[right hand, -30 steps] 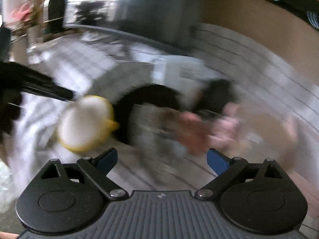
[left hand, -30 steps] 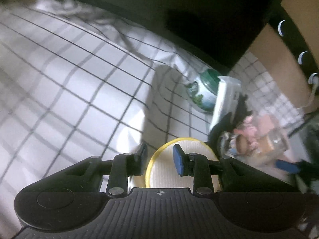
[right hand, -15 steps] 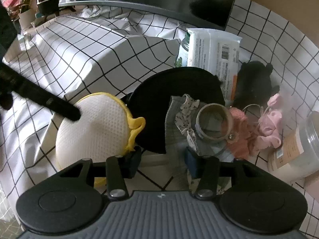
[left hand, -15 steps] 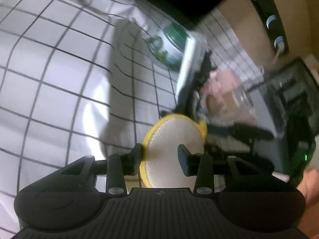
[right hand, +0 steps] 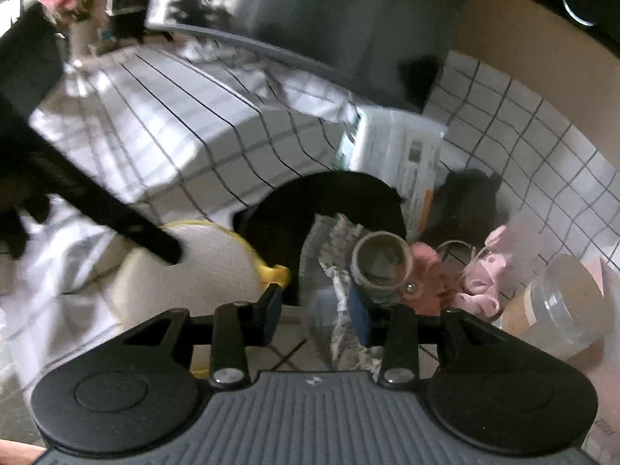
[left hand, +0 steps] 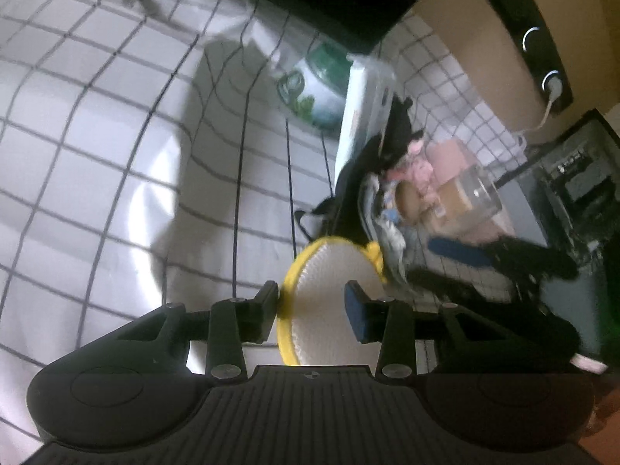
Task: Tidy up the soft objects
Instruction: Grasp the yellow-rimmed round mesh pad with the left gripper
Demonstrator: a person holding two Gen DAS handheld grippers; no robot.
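left gripper (left hand: 313, 308) jaws just closing, pinching round yellow-rimmed white mesh pad (left hand: 333, 302); right gripper (right hand: 314, 308) jaws just closing, narrow, around crumpled grey patterned cloth (right hand: 341, 271), lower centre.

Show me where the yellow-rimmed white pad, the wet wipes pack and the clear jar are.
yellow-rimmed white pad (left hand: 329, 290): left wrist view, middle of its white mesh face.
wet wipes pack (right hand: 407, 155): right wrist view, printed front.
clear jar (right hand: 569, 302): right wrist view, its side wall.

A white pad (left hand: 329, 290) is edged in yellow; the cloth (left hand: 97, 155) is gridded black on white (pink items (right hand: 484, 279) aside).
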